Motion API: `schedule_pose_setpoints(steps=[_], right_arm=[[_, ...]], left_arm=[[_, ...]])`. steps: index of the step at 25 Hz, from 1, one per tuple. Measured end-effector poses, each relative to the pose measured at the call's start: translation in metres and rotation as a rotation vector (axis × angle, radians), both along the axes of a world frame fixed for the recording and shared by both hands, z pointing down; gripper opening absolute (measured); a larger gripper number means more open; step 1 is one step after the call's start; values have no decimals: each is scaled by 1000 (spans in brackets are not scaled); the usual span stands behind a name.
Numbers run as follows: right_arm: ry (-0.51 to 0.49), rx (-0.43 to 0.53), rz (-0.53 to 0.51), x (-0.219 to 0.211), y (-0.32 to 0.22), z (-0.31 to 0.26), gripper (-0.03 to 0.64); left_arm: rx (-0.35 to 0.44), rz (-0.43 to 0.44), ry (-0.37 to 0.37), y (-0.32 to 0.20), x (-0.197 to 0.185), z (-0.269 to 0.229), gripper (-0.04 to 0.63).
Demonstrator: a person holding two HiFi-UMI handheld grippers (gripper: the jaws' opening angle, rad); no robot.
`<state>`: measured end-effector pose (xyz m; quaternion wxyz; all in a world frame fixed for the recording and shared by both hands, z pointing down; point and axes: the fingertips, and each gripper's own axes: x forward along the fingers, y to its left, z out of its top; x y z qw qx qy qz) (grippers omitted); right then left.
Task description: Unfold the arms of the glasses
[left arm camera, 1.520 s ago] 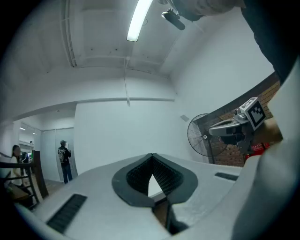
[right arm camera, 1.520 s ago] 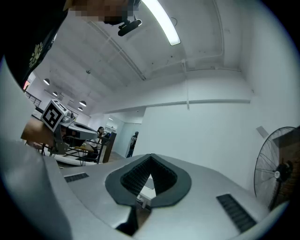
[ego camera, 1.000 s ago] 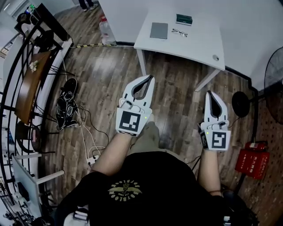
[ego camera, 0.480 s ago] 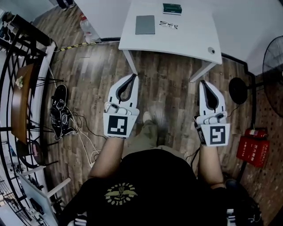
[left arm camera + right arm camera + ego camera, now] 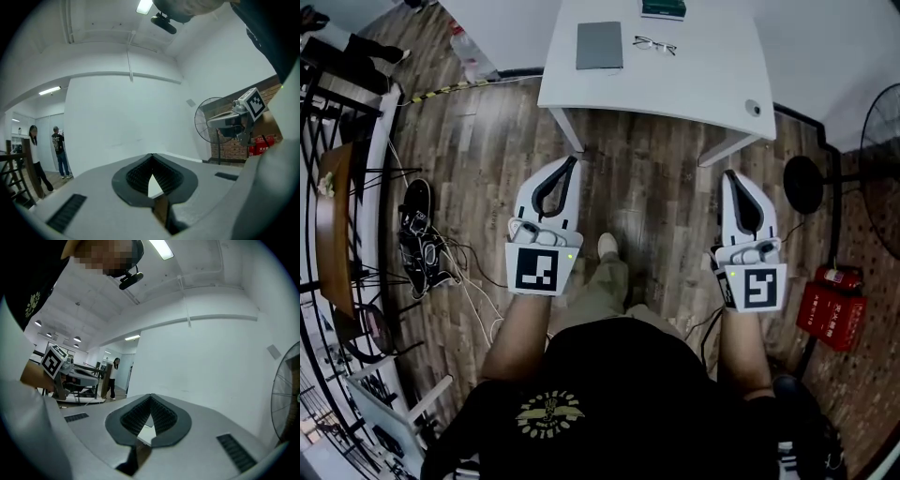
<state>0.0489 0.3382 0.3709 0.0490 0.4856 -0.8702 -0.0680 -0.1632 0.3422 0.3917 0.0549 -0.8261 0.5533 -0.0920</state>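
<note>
Glasses [image 5: 654, 44], thin-rimmed, smooth white table [image 5: 703, 70], left hand-held gripper [image 5: 571, 161] clenched empty, right hand-held gripper [image 5: 730, 174] likewise

Head camera: high, steeply down, near left gripper [image 5: 572, 160] and right gripper [image 5: 729, 173], counter [image 5: 712, 75] ahead of them. Gripper cameras: level along own jaws, toward wall [image 5: 122, 117]; both share fan [image 5: 205, 117].

Holding left tool [image 5: 573, 161] level, pointed forward, jaws closed on nothing. Holding right tool [image 5: 729, 174] parallel, level, jaws likewise closed, empty. Reaching ahead of torso with both forearms [image 5: 521, 330], well apart.
</note>
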Motion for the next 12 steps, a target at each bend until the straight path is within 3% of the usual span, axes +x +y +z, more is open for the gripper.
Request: schedule_pose_setpoints(steps=[12], right_arm=[[-9,-3,46,-27,-78,-24,2]], left_arm=[[16,73,23,-78,-15,-22,6]])
